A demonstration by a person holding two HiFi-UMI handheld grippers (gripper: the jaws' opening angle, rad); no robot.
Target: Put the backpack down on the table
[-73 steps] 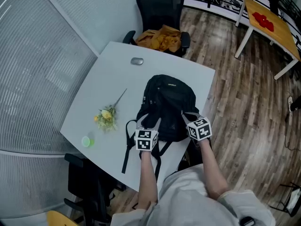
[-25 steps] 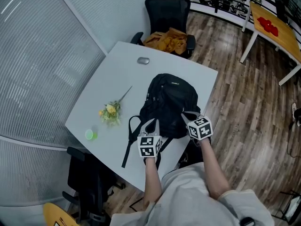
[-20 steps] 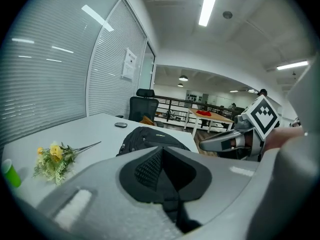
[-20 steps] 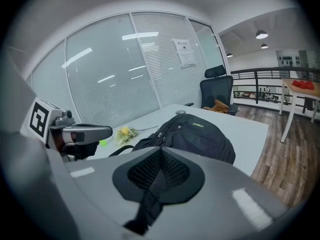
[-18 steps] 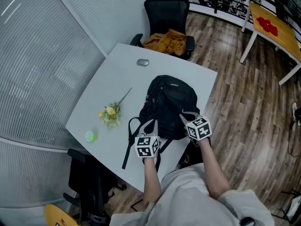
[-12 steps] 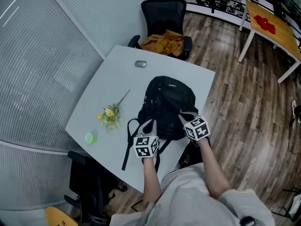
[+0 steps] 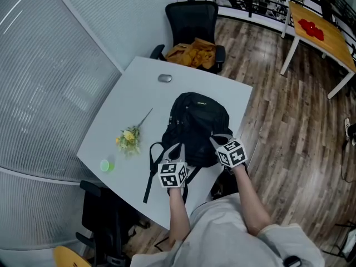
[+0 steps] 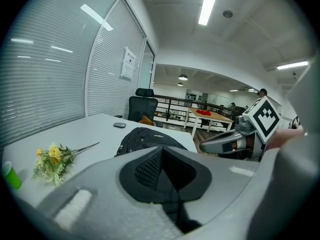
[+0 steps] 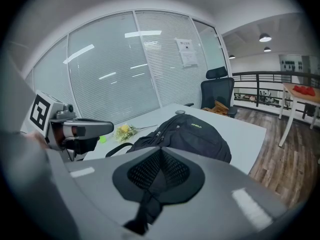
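Note:
The black backpack [image 7: 197, 124] lies flat on the white table [image 7: 133, 88], with its shoulder straps [image 7: 151, 168] trailing toward the near edge. My left gripper [image 7: 177, 148] hovers at the pack's near left corner, above the straps. Its pads are pressed together and I see nothing between them [image 8: 162, 149]. At the near right corner, my right gripper [image 7: 216, 139] also has its pads closed on each other [image 9: 160, 151]. In both gripper views the backpack [image 8: 145, 136] [image 9: 192, 131] rests ahead of the jaws, apart from them.
A small bunch of flowers [image 7: 128, 139] and a green cup [image 7: 104, 165] lie left of the pack, and a grey mouse [image 7: 164, 78] lies at the far side. A black chair with an orange bundle [image 7: 192, 52] stands behind the table. Another chair [image 7: 105, 210] is at the near left.
Both grippers and the backpack keep their places; only the head view shifts slightly.

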